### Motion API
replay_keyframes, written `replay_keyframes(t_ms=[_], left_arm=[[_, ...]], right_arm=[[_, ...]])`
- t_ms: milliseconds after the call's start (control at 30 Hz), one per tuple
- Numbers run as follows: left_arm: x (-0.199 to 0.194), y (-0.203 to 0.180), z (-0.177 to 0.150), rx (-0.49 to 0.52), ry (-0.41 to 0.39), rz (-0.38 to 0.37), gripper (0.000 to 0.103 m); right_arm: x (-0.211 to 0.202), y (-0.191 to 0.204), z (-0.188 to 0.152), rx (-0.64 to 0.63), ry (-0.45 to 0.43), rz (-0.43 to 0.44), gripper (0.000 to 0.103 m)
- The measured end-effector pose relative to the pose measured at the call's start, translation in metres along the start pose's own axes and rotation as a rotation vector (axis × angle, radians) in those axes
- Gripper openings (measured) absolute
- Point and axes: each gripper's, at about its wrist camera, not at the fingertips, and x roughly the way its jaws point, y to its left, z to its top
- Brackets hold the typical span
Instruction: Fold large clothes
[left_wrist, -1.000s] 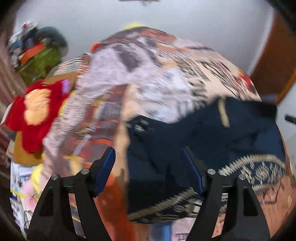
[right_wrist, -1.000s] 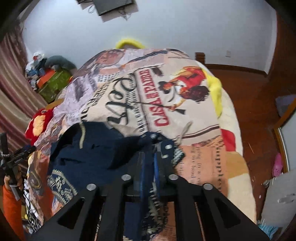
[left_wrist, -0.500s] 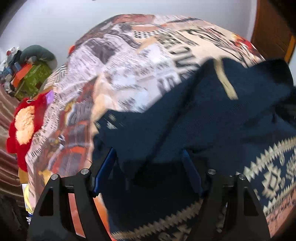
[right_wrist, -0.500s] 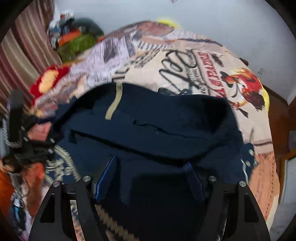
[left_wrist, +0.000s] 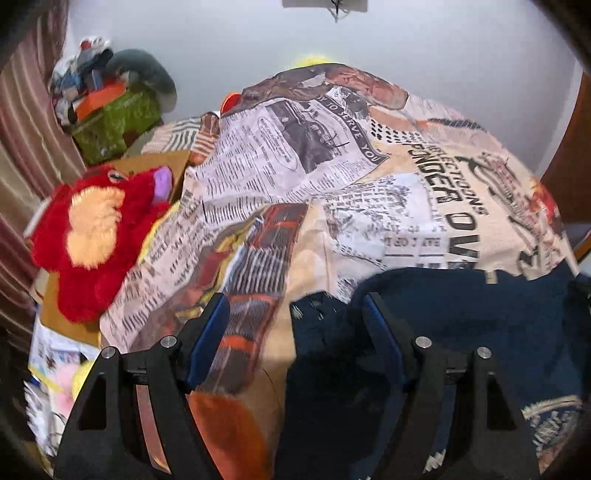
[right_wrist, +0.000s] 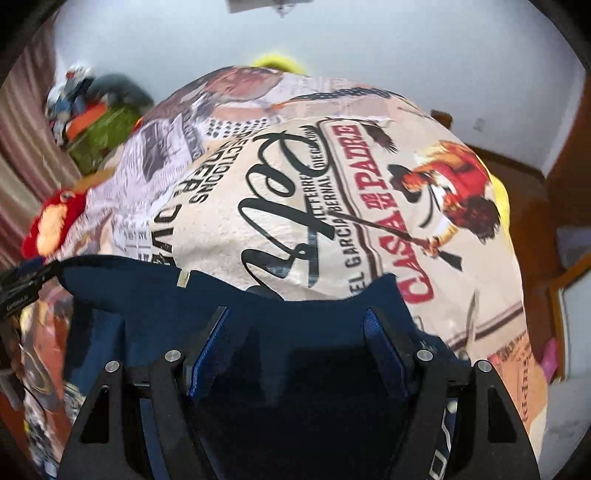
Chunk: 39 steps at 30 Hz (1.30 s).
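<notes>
A navy sweater (right_wrist: 155, 295) with a cream patterned band (left_wrist: 550, 413) lies folded on the printed bedspread (right_wrist: 332, 192). My right gripper (right_wrist: 295, 334) hangs open right above its far folded edge; the cloth lies below the blue pads (right_wrist: 207, 347), untouched by them. My left gripper (left_wrist: 295, 325) is open too, over the sweater's left edge (left_wrist: 317, 332): bedspread shows under its left finger, navy cloth under its right one. In the right wrist view the left gripper (right_wrist: 22, 288) shows at the far left edge.
A red and yellow plush toy (left_wrist: 92, 236) lies at the bed's left side on cardboard. Behind it stands a green box (left_wrist: 114, 125) piled with things, beside a striped curtain (left_wrist: 22, 140). Wooden floor (right_wrist: 532, 206) lies right of the bed.
My right gripper, shut on the sweater's edge a second ago, has opened and the cloth now lies on the bed. My left gripper stayed open and swung left to the sweater's edge.
</notes>
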Motion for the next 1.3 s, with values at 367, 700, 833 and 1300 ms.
replay_keyframes(t_ms=[367, 700, 833, 1300], left_arm=[[-0.036, -0.074, -0.052, 0.103, 0.073, -0.257, 0.074], [-0.012, -0.116, -0.105, 0.212, 0.097, -0.201, 0.089], [-0.018, -0.105, -0.111, 0.204, 0.102, -0.217, 0.089], [-0.058, -0.068, -0.143, 0.139, 0.079, -0.198, 0.089]], right_arm=[[-0.037, 0.07, -0.054, -0.188, -0.003, 0.123, 0.072], [-0.006, 0.087, -0.107, -0.364, 0.08, 0.078, 0.089], [-0.015, 0.079, -0.114, -0.381, 0.089, 0.074, 0.091], [-0.039, 0.06, -0.137, -0.404, 0.134, -0.017, 0.099]])
